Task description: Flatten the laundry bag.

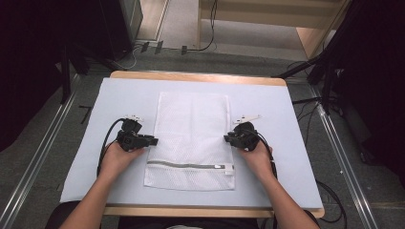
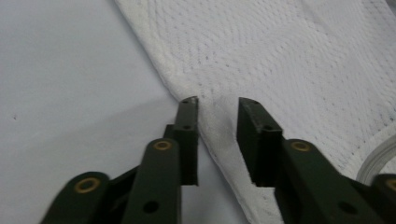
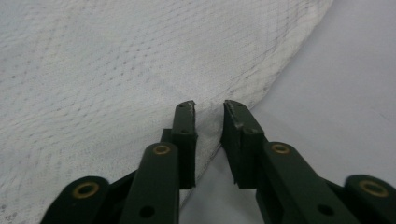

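While the white mesh laundry bag [image 1: 191, 138] lies flat in the middle of the pale blue mat [image 1: 86, 167], zipper [image 1: 188, 166] end toward the person, both tools sit at its long edges.

Left of the bag: the left gripper [image 1: 154, 140] is at the bag's left hem, about mid-length. In the left gripper view its jaws straddle the hem [image 2: 217, 126] with a narrow gap; the fabric edge runs between them, but I cannot tell whether the pads actually press on it (a sliver of cloth shows clear of both faces).

Right of the bag: the right gripper [image 1: 226, 139] mirrors this at the right hem. In the right gripper view the jaws stand nearly closed around the edge [image 3: 209, 135]; contact likewise cannot be confirmed.

Progress, judged: early. Both tools are placed on opposite edges; the bag is unfolded, unlifted and smooth, zipper shut. Left to do: secure both pinches, then lift or fold the bag, presumably both sides together.
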Demonstrator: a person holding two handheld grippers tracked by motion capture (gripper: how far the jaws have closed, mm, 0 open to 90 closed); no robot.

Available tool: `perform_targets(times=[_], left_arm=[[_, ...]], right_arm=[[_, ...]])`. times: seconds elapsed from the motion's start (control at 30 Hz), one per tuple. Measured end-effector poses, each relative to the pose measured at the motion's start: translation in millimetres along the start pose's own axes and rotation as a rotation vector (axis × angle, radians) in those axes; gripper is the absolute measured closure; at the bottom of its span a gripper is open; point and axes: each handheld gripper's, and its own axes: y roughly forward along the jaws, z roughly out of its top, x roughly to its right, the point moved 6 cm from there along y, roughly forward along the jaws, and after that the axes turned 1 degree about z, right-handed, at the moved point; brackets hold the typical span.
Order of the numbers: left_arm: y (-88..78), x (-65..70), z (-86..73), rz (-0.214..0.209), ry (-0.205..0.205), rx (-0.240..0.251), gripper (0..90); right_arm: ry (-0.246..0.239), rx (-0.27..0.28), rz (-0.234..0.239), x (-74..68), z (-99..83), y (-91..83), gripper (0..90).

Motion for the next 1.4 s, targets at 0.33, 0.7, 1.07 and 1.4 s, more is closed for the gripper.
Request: perform_targets(times=[0.33, 0.7, 1.07, 1.4], left_arm=[[5.8, 2.8, 7.6, 0.0, 0.006, -0.026, 90.0], [12.0, -16.7, 30.5, 0.003, -0.035, 0.031, 90.0], [11.8, -22.0, 39.3, -0.008, -0.035, 0.063, 89.7], [-5.1, -5.3, 42.1, -0.076, 0.004, 0.079, 54.5]], right_arm=[[0.02, -0.025, 0.025, -0.8, 5.2, 3.1, 90.0], [0.068, 0.008, 0.037, 21.3, 24.3, 13.8, 90.0], [0.07, 0.009, 0.062, 31.5, 36.8, 24.4, 89.3], [0.056, 0.036, 0.085, 23.5, 30.3, 5.4, 66.2]])
